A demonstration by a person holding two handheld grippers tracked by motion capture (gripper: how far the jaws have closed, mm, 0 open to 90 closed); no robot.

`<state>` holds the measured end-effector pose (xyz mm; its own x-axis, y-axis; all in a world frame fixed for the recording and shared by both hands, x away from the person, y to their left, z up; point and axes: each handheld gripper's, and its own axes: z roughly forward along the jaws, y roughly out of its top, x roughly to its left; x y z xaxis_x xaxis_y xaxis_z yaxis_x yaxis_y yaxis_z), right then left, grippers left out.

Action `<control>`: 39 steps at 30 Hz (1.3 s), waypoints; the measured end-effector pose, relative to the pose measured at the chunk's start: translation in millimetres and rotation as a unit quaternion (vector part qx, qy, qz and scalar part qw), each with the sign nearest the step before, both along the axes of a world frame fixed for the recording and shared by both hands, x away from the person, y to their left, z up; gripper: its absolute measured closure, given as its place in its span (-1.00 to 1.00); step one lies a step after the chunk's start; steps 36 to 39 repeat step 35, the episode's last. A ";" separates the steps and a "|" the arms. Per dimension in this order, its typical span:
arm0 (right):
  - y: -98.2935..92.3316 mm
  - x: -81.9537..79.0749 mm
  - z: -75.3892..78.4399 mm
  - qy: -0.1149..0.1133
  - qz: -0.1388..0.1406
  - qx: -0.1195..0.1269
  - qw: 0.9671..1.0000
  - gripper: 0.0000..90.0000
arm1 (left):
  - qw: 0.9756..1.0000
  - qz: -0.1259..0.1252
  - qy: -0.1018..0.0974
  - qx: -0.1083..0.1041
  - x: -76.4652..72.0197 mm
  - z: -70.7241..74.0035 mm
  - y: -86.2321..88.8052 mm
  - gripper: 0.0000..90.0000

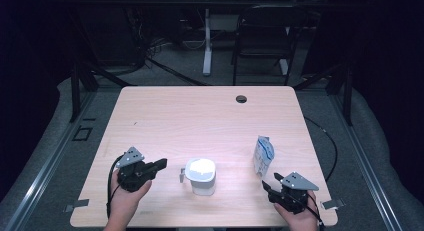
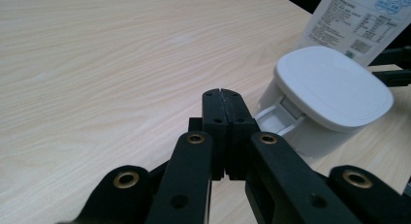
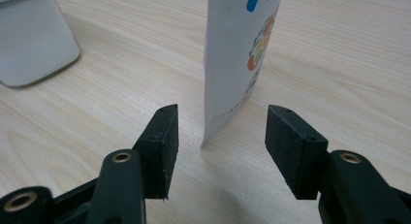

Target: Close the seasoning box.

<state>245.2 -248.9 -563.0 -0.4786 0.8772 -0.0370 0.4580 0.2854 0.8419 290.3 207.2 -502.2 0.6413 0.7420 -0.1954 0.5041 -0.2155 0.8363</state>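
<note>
A white lidded container [image 1: 201,175] with a small side tab stands near the table's front edge, at the middle. It also fills the right of the left gripper view as the white container [image 2: 329,95]. My left gripper [image 1: 162,164] is shut with nothing in it, its tips a short way left of the container's tab [image 2: 276,121]. A white and blue carton [image 1: 262,154] stands upright to the right. My right gripper [image 1: 266,183] is open just in front of the carton [image 3: 237,54], not touching it.
The light wood table [image 1: 200,116] has a round cable hole [image 1: 241,98] near its far edge. A dark chair [image 1: 265,36] and a white desk leg [image 1: 207,41] stand beyond the table. Black cables trail from both grippers.
</note>
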 end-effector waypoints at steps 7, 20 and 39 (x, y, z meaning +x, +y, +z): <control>0.9 0.0 -0.6 0.000 0.001 0.004 1.000 0.02 | 1.000 0.024 0.016 -0.001 5.8 -13.2 10.1 0.99; 3.6 0.4 -1.9 0.002 0.005 -0.001 1.000 0.02 | 0.996 0.069 0.049 0.012 15.2 -39.8 27.6 0.76; 2.8 0.6 -0.9 0.004 0.006 -0.003 1.000 0.01 | 0.991 0.122 0.041 0.024 17.6 -48.0 38.7 0.06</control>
